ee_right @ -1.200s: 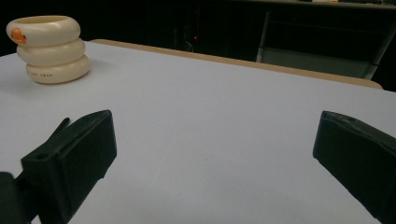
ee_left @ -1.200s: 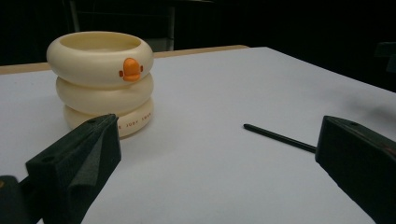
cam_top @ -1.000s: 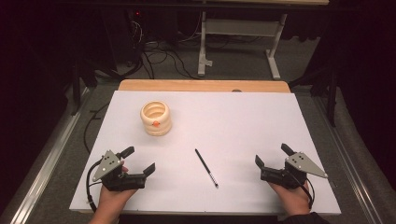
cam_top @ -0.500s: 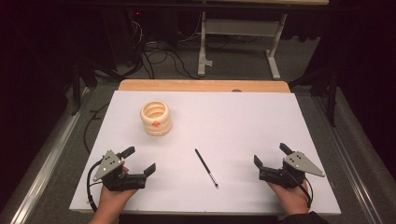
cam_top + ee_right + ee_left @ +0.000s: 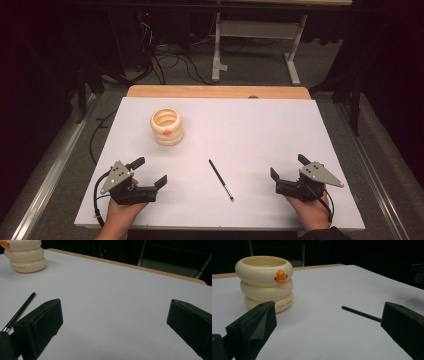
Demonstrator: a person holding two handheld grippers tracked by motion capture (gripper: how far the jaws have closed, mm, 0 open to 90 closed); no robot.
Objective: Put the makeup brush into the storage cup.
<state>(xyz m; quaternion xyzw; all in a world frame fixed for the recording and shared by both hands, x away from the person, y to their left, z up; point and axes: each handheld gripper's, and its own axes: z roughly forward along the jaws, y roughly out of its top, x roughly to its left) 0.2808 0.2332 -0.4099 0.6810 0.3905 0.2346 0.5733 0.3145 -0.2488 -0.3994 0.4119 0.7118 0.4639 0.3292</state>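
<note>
White sheet covering the wooden table [image 5: 260, 125] carries everything, with the cream holder of three stacked rings bearing a small orange duck bill [image 5: 167, 126] standing ahead of the left gripper [image 5: 148, 173], beyond its near-side jaw. Both grippers rest on the near edge with jaws spread wide and nothing between them, the right gripper [image 5: 287, 167] well apart from the left. Between the two lies the thin black pen with a silver tip [image 5: 221, 179], flat on the sheet, touching neither.
</note>
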